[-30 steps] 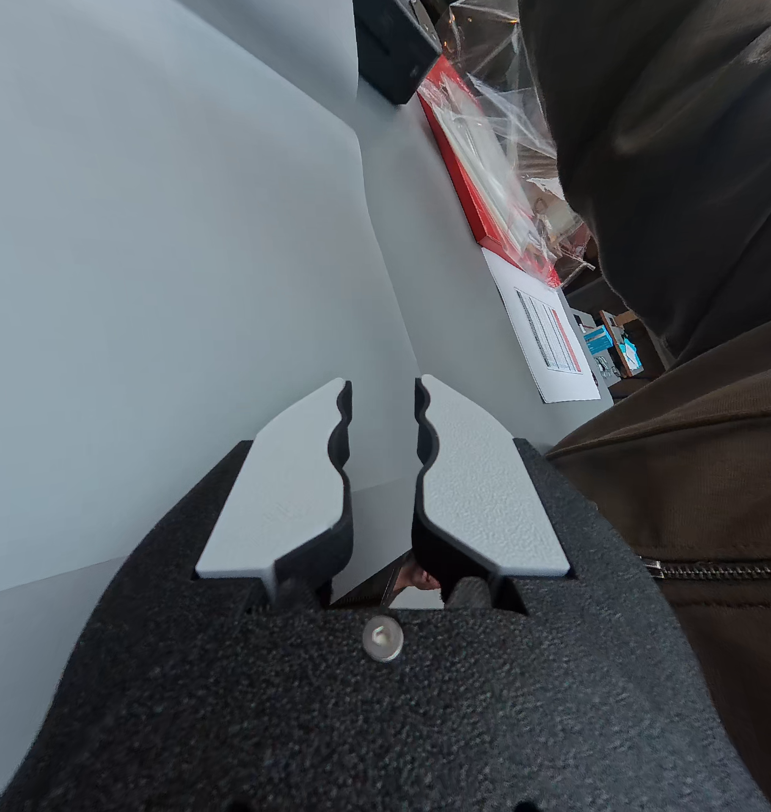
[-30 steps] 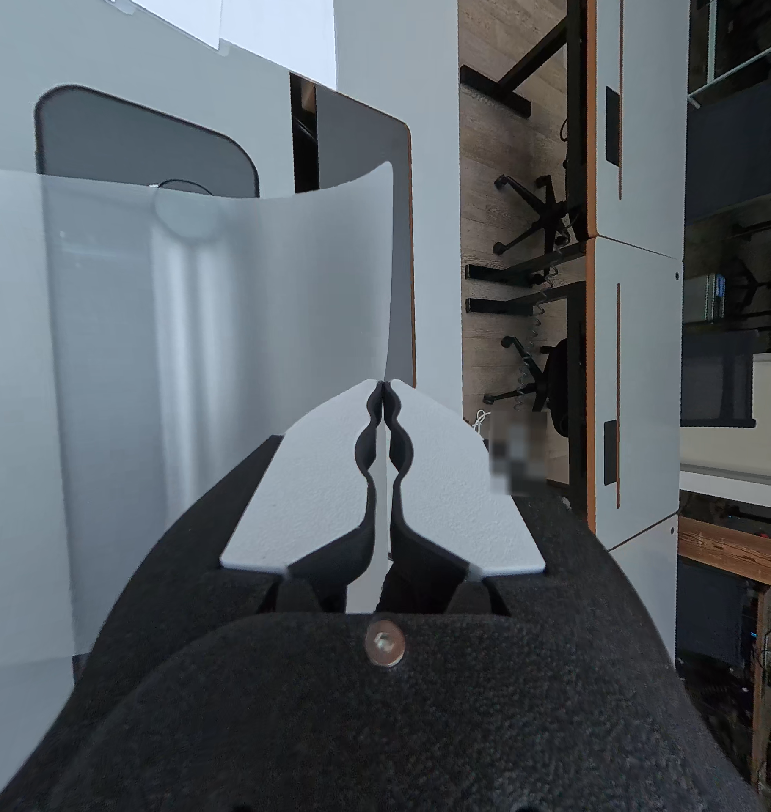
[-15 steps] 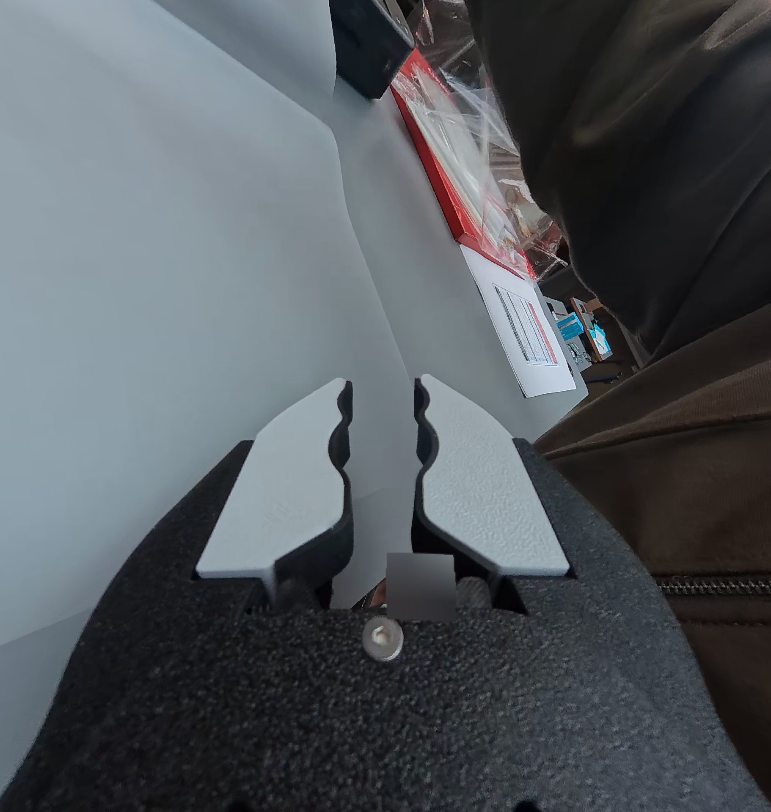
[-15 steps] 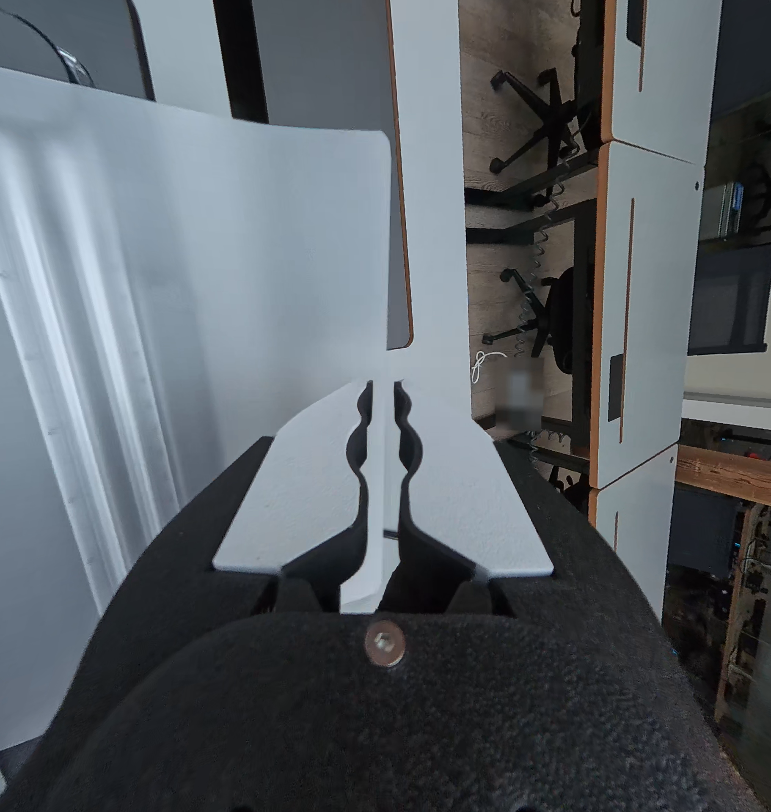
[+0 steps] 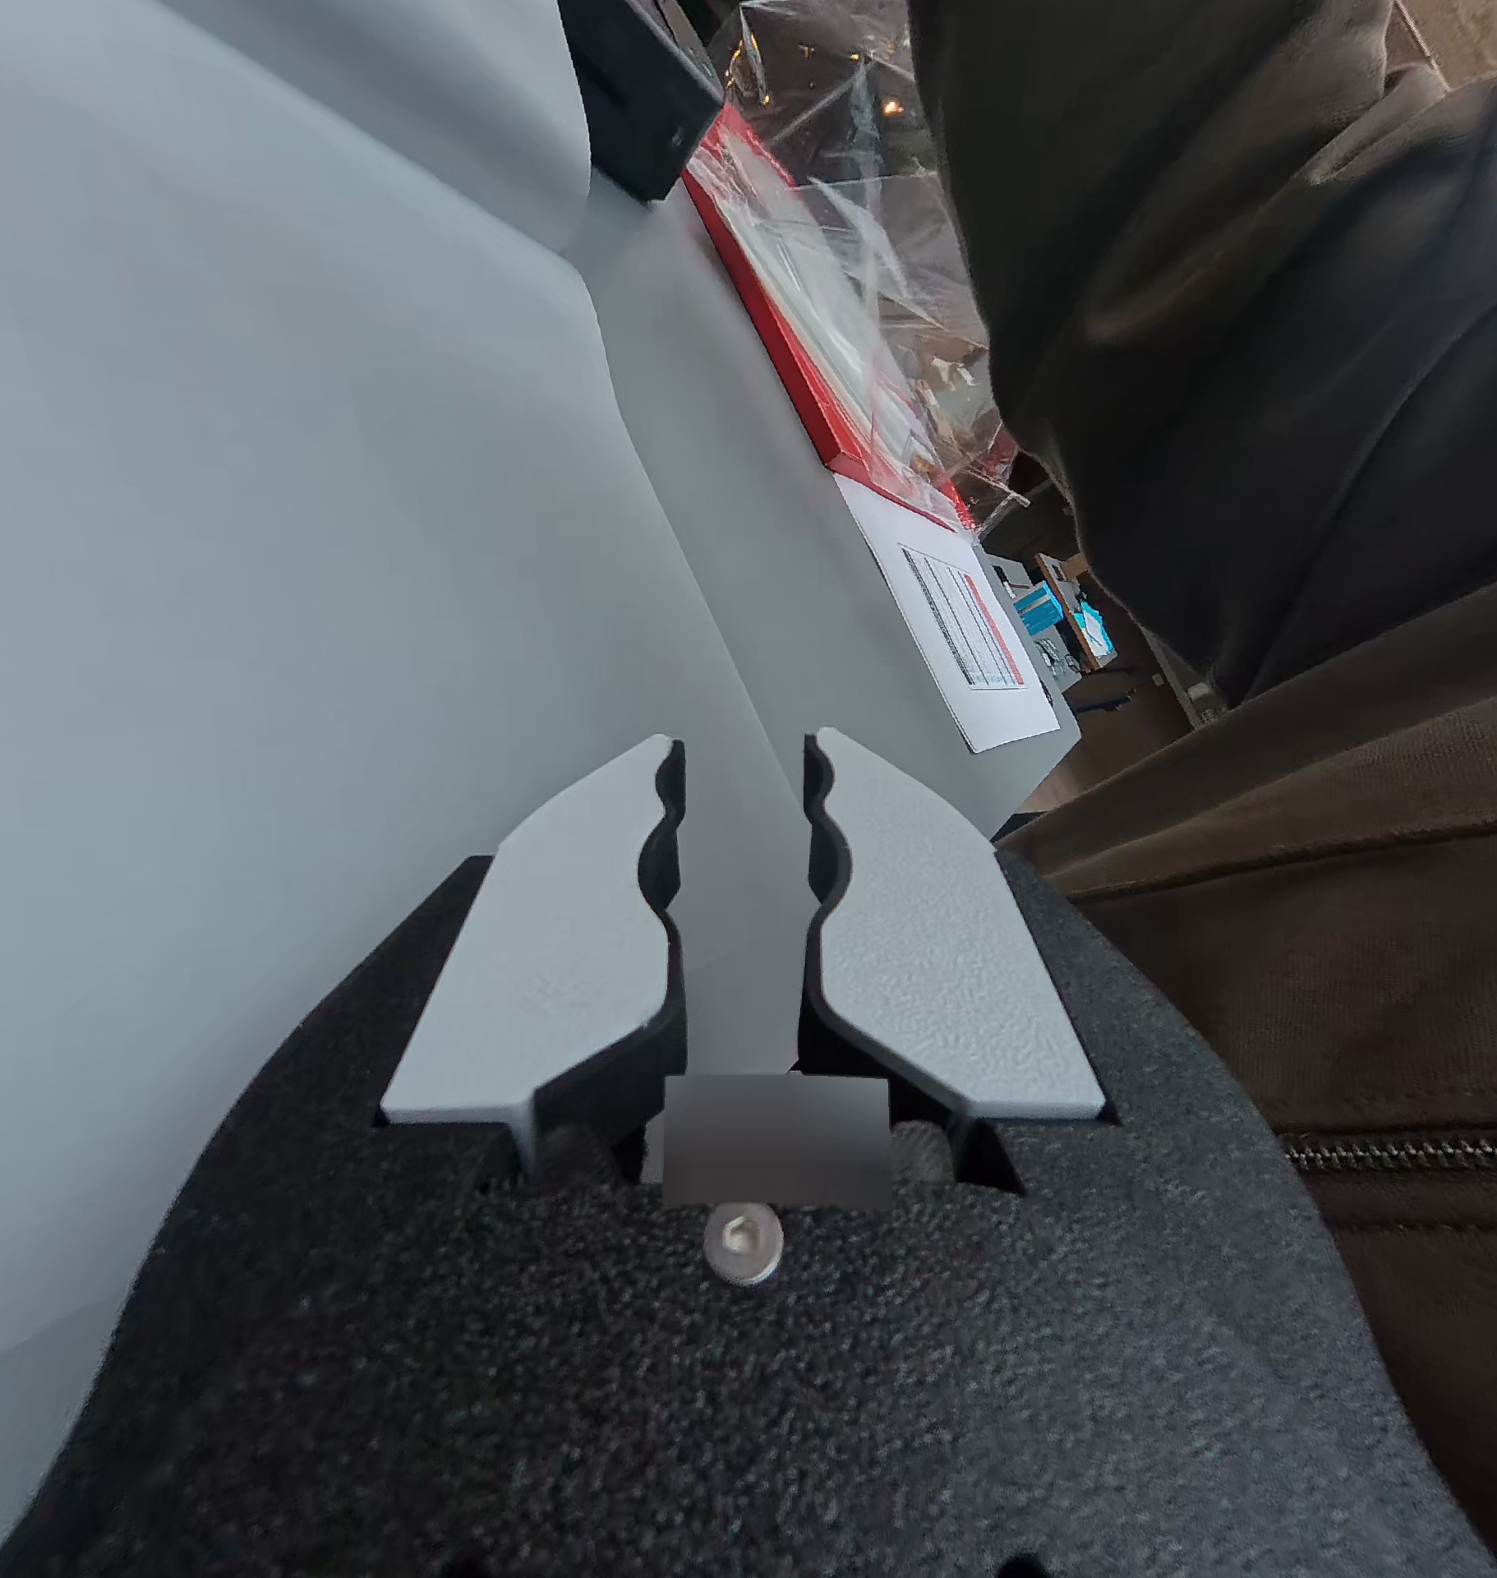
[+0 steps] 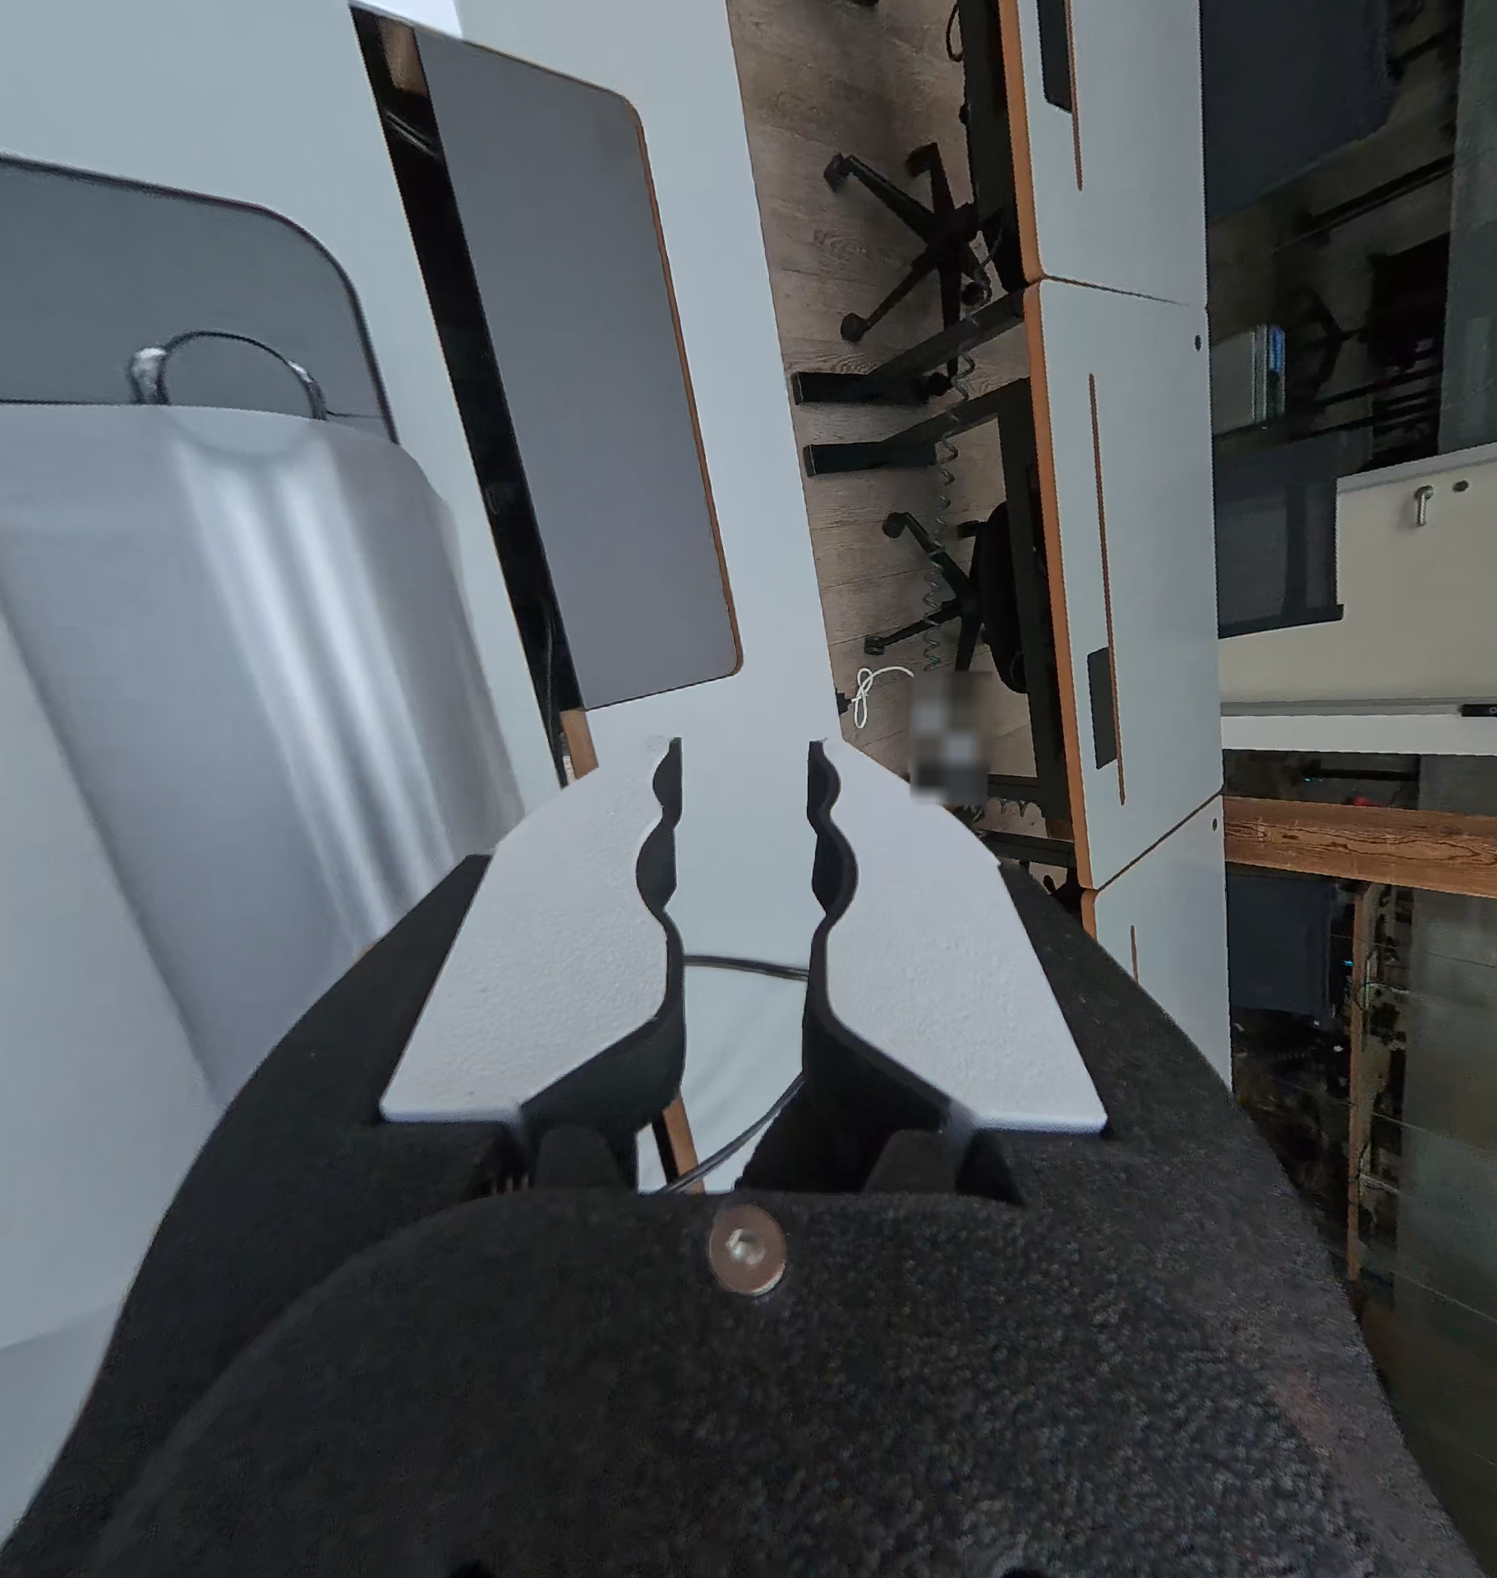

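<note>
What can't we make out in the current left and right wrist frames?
- Left wrist view: the red tray contents, blurred by crinkled plastic wrap.
- Left wrist view: the printed sheet, too small and angled.
- Left wrist view: a mosaic patch hides what lies behind the open left claw.
- Right wrist view: the curved white sheet is motion-blurred and cut by the left edge; the open right claw holds nothing.

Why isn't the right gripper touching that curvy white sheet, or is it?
Apart. In the right wrist view the right gripper stands open with nothing between its fingers, and the curved white sheet lies off to the left of them, clear of the tips.
</note>
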The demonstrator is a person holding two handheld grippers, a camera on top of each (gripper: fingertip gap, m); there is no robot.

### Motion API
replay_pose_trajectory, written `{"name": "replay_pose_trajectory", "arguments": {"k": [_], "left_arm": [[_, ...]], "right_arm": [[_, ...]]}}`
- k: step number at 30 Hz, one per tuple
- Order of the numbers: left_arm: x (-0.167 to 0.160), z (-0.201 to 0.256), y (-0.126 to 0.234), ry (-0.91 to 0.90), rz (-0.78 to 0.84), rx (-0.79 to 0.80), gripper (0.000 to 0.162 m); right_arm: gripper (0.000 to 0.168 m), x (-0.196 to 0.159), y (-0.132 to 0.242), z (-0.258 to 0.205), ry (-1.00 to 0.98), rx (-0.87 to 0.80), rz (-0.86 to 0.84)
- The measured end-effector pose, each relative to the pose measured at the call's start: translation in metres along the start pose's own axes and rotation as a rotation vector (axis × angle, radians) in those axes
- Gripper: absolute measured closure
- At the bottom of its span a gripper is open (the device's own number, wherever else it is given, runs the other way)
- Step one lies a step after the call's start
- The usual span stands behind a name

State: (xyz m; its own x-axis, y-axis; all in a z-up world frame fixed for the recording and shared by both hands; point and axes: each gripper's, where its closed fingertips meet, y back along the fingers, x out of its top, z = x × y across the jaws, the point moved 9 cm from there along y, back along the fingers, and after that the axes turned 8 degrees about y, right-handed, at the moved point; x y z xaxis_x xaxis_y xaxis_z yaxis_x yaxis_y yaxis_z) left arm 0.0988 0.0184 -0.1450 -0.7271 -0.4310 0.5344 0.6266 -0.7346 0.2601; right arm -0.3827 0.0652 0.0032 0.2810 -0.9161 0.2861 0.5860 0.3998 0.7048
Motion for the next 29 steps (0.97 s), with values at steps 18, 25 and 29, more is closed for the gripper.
{"name": "replay_pose_trajectory", "arguments": {"k": [18,25,29], "left_arm": [[-0.001,0.010,0.004,-0.147,-0.171,-0.277,0.135],[-0.020,0.051,-0.045,-0.244,-0.379,-0.406,0.135],[-0.040,0.082,-0.087,-0.292,-0.468,-0.417,0.135]], "right_arm": [[0.138,-0.140,0.311,-0.272,-0.251,0.137,0.146],[0.130,-0.291,0.364,-0.393,-0.430,0.224,-0.157],[0.126,-0.354,0.389,-0.421,-0.561,0.158,-0.230]]}}
